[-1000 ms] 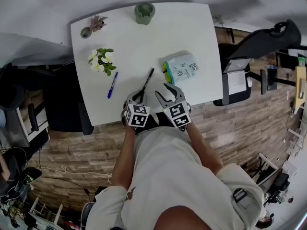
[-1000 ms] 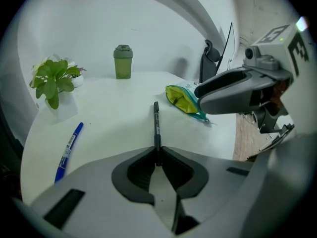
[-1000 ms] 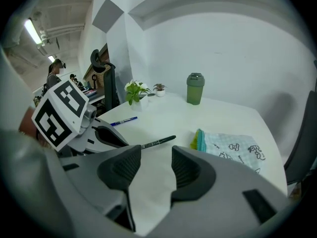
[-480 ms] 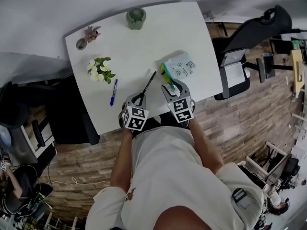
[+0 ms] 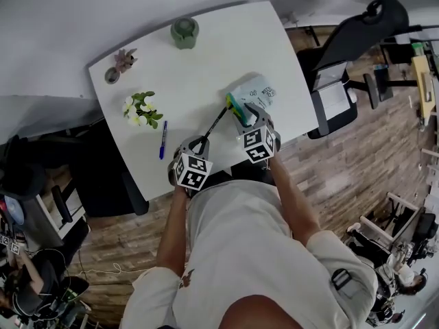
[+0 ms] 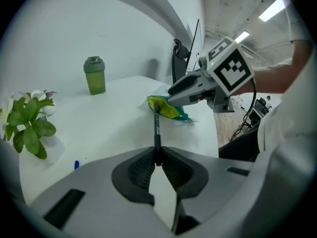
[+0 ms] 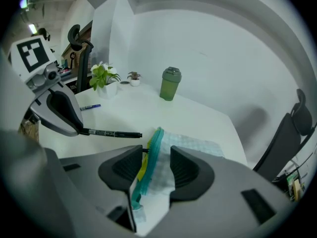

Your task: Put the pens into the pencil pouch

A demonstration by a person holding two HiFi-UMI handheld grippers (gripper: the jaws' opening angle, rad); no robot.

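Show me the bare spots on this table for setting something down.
The table is barest in its middle, bordered by the green bottle, the flowering plant and the pencil pouch, plus the far corner between bottle and pouch. Crowded: the near edge, where the left gripper holds the black pen beside the right gripper.

Head view overhead, steeply down; gripper views close, low across table (image 5: 206,70); all share pouch (image 5: 256,92).

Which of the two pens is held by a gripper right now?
The black pen, clamped in the left gripper and pointing at the pencil pouch. The blue pen lies free on the table near the flowers.
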